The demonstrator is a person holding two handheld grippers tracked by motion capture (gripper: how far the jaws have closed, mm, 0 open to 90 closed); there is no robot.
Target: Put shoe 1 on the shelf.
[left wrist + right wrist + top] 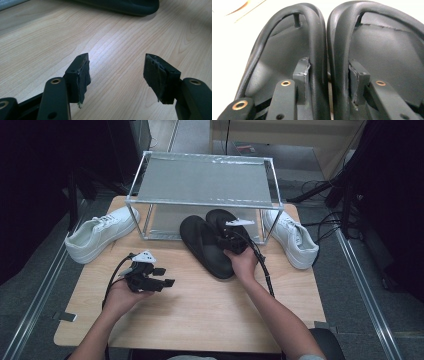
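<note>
Two black flip-flops (pixel 324 50) straps pinched together between right gripper (pixel 328 80) jaws, shelving left; left gripper (pixel 116 75) apart, idle.

2 black flip-flops (pixel 207 245) lie side by side on the wooden table, soles down, touching along their inner edges. Their toe ends reach under the front of the metal-framed shelf, their heels point toward the person. Each carries a smooth, rounded Y-strap (pixel 317 50), and the 2 inner strap arms press together.
</note>
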